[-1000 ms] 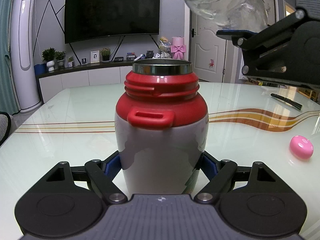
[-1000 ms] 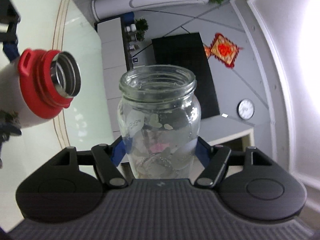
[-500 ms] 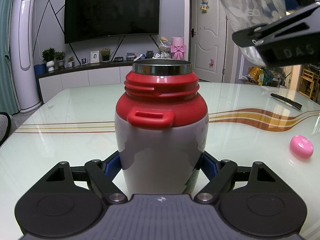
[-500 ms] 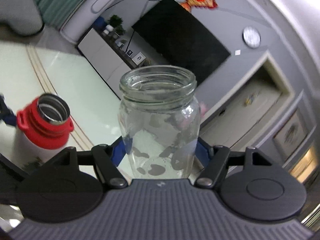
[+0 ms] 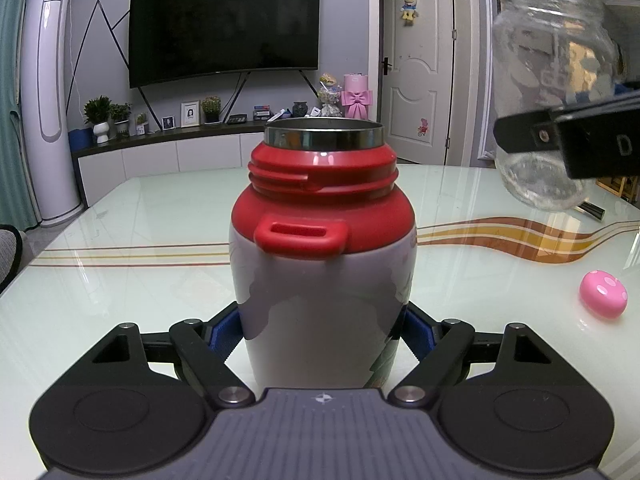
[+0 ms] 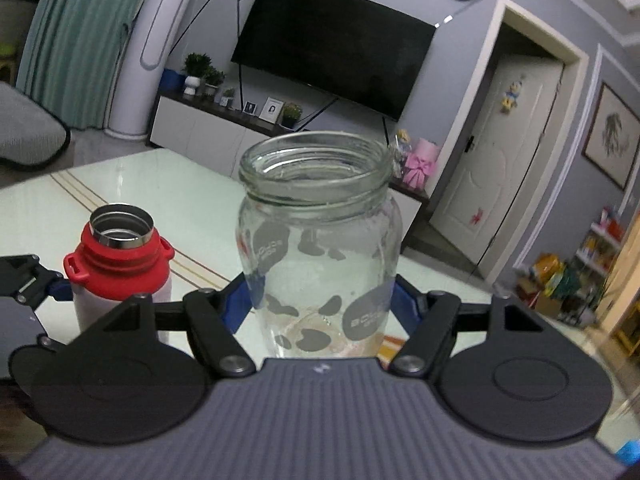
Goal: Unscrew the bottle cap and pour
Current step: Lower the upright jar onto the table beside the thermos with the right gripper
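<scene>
since a second ago: right gripper has rolled the glass jar from lying tipped over the flask's mouth back to upright, and carried it off to the side; left gripper and its flask have not shifted.
right claw: blue pads pinch the jar low on its body, one on each side; the jar hangs clear of the table, mouth up.
jar contents: looks empty or nearly so, only a faint film or residue at the bottom; too unclear to say more.
left claw: pressed onto the lower body of the red-and-white flask, one pad on either side; the flask stands upright on the table.
flask: cap off, red threaded collar bare, steel rim open; whether liquid sits inside cannot be seen.
relation: in the left wrist view the jar floats up and to the right of the flask, well apart from its mouth.
table: pale glass top with orange and brown stripes; a pink spotted cap-like object lies alone at the right, whether it is the flask's lid cannot be told.
progress, as a judgement: unscrewing done, pour seems finished.
left to do: probably set the jar down and release; perhaps recap the flask.
</scene>
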